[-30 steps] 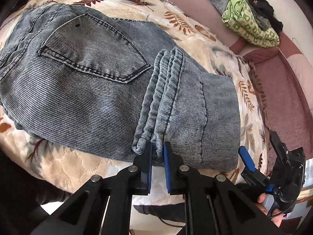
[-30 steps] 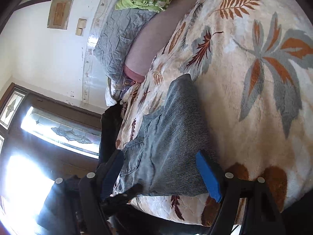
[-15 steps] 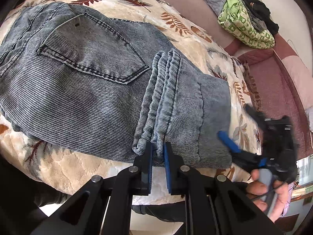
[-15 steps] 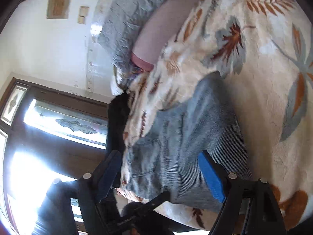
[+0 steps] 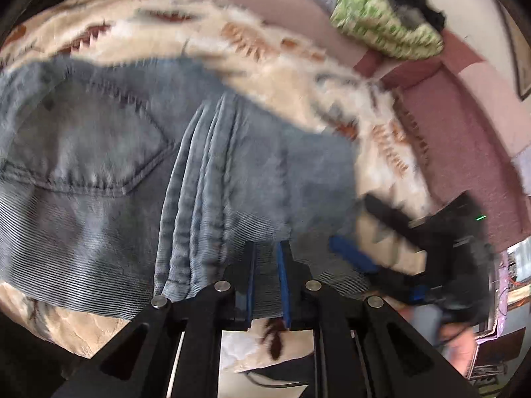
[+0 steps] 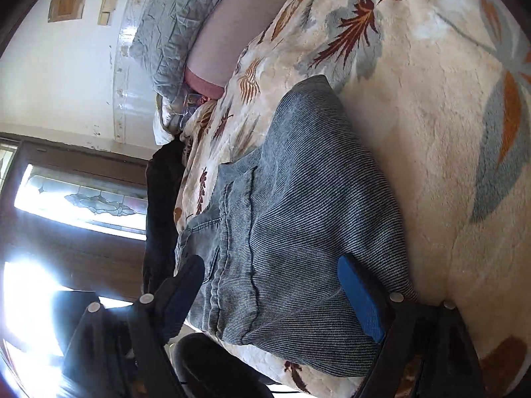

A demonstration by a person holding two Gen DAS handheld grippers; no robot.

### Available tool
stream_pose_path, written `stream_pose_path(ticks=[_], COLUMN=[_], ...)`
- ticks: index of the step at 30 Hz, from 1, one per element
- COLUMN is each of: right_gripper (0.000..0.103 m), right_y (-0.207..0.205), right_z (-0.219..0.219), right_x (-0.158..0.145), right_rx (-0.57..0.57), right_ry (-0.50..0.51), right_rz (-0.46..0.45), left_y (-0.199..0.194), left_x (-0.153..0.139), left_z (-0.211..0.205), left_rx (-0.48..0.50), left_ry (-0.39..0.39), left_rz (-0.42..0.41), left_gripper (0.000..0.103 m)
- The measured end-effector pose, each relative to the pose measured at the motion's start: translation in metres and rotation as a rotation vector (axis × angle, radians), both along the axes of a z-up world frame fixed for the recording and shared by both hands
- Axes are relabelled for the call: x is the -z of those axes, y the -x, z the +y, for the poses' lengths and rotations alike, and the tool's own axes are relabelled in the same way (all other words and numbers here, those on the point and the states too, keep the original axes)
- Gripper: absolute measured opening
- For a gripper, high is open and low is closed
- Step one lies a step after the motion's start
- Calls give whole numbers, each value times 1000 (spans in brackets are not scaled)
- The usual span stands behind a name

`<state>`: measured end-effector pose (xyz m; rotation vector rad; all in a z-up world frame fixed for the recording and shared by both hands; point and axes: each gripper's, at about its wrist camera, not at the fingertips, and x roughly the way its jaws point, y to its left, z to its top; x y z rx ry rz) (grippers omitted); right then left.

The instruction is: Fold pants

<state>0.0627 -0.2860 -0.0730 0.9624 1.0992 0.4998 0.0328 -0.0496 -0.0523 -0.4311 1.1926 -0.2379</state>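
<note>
Two grippers work over a bed (image 6: pixel 448 139) covered with a cream plush blanket (image 5: pixel 205 36) printed with rust, brown and grey leaves. The folded pants (image 5: pixel 109 172), pale blue ribbed denim with a stitched back pocket facing up, lie on that blanket at its near edge, the doubled legs forming a thick band of layered hems across the middle.

The left gripper (image 5: pixel 267 285) points steeply down at the near edge of the pants; its blue-padded jaws are nearly closed, pinching a fold of the denim just beside the stacked hems. The left wrist view is smeared with motion. The right gripper (image 6: pixel 275 295) sits at the neighbouring end of the bundle, its jaws spread wide, having just been opening; one blue pad lies over the denim, the dark one is off the cloth's edge, and neither presses on it.

Beyond the blanket a mauve sheet (image 5: pixel 464 152) covers the rest of the bed. A heap of green patterned cloth (image 5: pixel 381 30) with dark clothing (image 5: pixel 411 3) on top lies at the far side, near a crumpled grey pillow (image 6: pixel 179 23). The wall (image 6: pixel 59 76) is cream, with small framed plaques, and a dark wooden door with leaded glass (image 6: pixel 83 195) lets in bright glare.
</note>
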Motion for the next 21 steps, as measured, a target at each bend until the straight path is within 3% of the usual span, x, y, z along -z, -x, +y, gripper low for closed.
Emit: stream_pose_path(ticks=[1,3,6,10,12,15,18,21], right_gripper=[85,85,85,79,54,32,19,14], right_y=[-3,-9,-30,-76,-92,-103,-109,-106], right_z=[-3,-13,-31,-45,-36,-18,-14,-2], right_x=[-2,-18,-46,-28,-19,-7,-11,-33], right_rx=[4,10,50,67,29,-28,-27,-39], right_ry=[-21,-23,138,261,326,414,439,522], right_rz=[26,1,-44,55,66,71,49,-57], left_y=[2,3,2,6,7,6,6,6], left_x=[5,3,6,4,6,7,7,7], left_z=[5,12,16,14,17,19,19,19], left_rx=[-21,-18,-14,1,1,2,9,15], left_ry=[-1,29,51,37,55,69,67,61], left_rz=[-30,-24,-10,-35,-33,-27,-31,-43], left_gripper=[3,3,3,3,3,3,3,3])
